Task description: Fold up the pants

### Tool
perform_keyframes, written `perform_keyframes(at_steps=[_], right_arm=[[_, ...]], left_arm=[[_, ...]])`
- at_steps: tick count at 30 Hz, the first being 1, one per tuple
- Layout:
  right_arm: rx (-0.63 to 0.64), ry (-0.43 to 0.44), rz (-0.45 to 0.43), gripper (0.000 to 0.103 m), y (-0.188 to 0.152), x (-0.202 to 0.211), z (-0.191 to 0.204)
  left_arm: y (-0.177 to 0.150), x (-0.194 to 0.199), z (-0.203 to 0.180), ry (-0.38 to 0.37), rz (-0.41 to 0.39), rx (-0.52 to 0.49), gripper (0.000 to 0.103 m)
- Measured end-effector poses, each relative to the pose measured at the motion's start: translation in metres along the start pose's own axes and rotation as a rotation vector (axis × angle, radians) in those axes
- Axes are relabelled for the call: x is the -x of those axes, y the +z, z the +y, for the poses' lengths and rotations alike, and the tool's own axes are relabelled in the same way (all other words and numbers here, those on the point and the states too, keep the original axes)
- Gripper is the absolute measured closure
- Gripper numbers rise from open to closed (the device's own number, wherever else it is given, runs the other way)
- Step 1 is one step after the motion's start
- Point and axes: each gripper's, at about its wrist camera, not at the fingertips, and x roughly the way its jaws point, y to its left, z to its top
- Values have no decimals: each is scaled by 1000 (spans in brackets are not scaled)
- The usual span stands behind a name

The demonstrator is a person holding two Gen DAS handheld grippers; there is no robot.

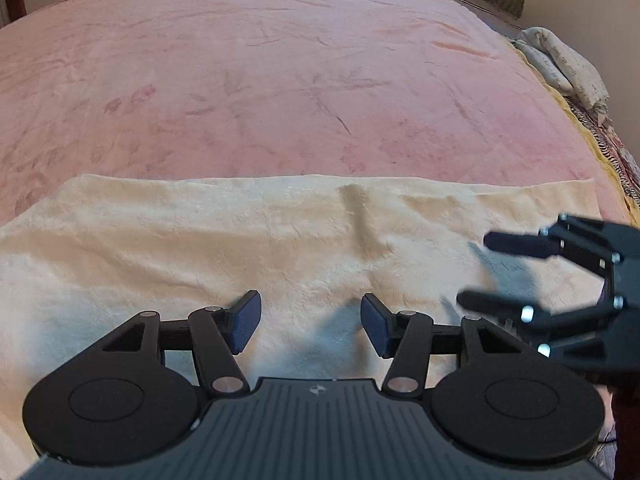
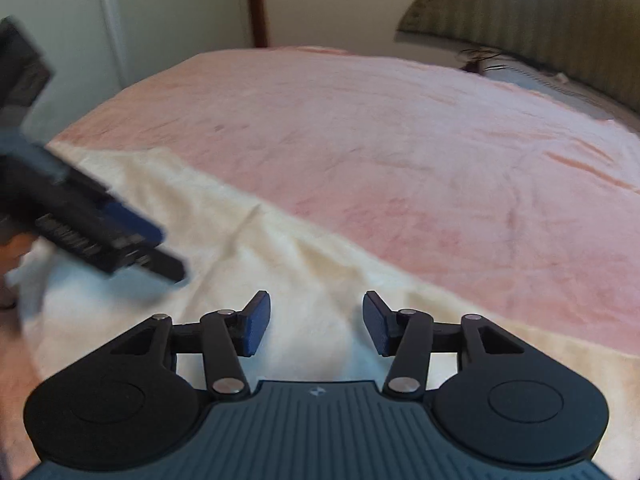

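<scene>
Our left gripper [image 1: 311,326] and right gripper [image 2: 316,324] are spread; the pants [image 1: 240,248] look soft, limp; we pinch the 12 o'clock edge.

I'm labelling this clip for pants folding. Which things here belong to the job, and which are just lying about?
Belongs to the job:
cream pants
left gripper
right gripper

Just lying about:
pink blanket
printed white cloth
green headboard
</scene>
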Motion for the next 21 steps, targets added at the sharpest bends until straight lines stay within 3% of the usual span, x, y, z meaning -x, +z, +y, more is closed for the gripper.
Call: perform_keyframes(at_steps=[2, 3, 4, 6, 7, 9, 11, 12, 13, 16, 18, 21], right_arm=[[62, -20, 61, 47, -6, -19, 12], [78, -44, 36, 32, -7, -23, 13], [49, -83, 29, 27, -5, -27, 9], [10, -181, -21, 26, 3, -23, 11], [24, -173, -66, 26, 6, -15, 19], [42, -52, -102, 26, 8, -7, 33], [109, 0, -49, 26, 8, -20, 49], [149, -33, -11, 26, 6, -32, 54], [164, -79, -2, 19, 5, -42, 54], [105, -205, -94, 15, 14, -34, 63], [119, -81, -185, 15, 24, -20, 87], [202, 181, -265, 19, 38, -16, 148]], left_arm=[[3, 2, -5, 29, -17, -9, 41], [1, 7, -5, 40, -27, -1, 41], [-2, 15, -5, 41, -46, -1, 41], [-16, 39, -1, 47, -106, -12, 40], [-25, 51, 3, 67, -135, -15, 39], [-44, 77, 13, 130, -196, -24, 36], [-65, 96, 26, 201, -240, -11, 35], [-76, 107, 35, 237, -254, 5, 35], [-88, 117, 46, 262, -265, 27, 35], [-123, 149, 85, 324, -297, 133, 35], [-144, 170, 114, 404, -314, 219, 35], [-169, 200, 156, 489, -336, 388, 35]])
